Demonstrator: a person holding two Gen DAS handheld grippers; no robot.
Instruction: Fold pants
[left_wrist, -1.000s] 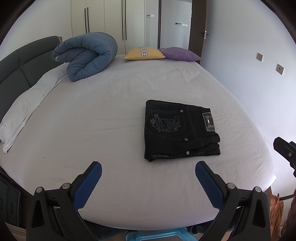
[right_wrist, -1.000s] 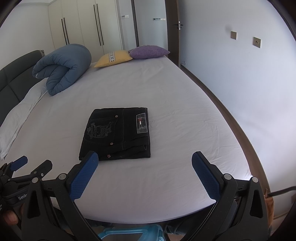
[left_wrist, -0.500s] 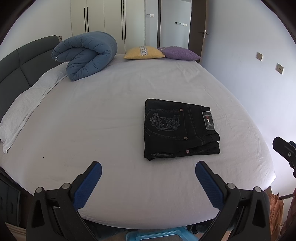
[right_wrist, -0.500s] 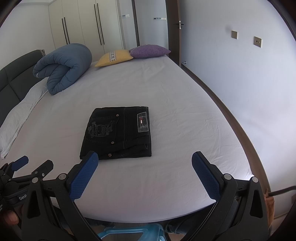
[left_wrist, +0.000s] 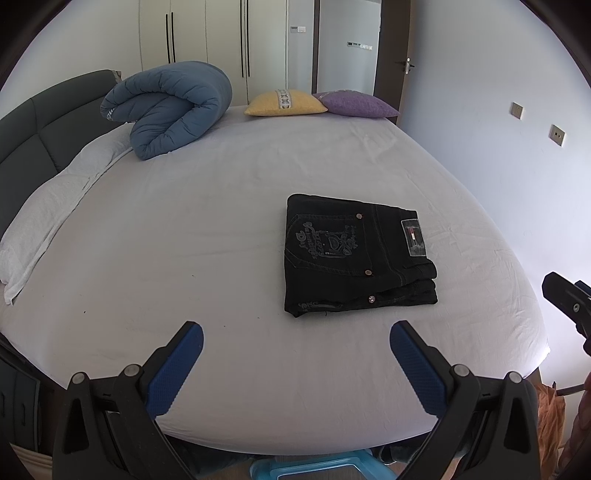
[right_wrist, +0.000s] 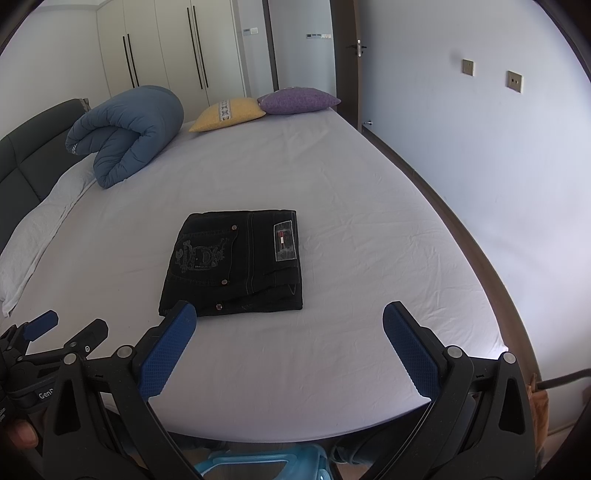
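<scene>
Black pants (left_wrist: 352, 254) lie folded into a compact rectangle on the white bed sheet (left_wrist: 192, 229), embroidered pocket and label patch facing up. In the right wrist view the same pants (right_wrist: 236, 260) sit just beyond the left fingertip. My left gripper (left_wrist: 293, 336) hovers over the near edge of the bed, open and empty, short of the pants and a little to their left. My right gripper (right_wrist: 284, 317) is also open and empty, held near the bed's front edge. The left gripper (right_wrist: 64, 326) shows at the lower left of the right wrist view.
A rolled blue duvet (left_wrist: 170, 107) lies at the back left beside white pillows (left_wrist: 48, 210). A yellow cushion (left_wrist: 286, 103) and a purple cushion (left_wrist: 356, 105) rest at the far end. A wall runs along the right. A light-blue plastic stool (left_wrist: 314, 467) stands below the bed edge.
Both grippers have drifted very slightly; the pants look marginally lower and nearer in the views. Nothing was grasped or released.
</scene>
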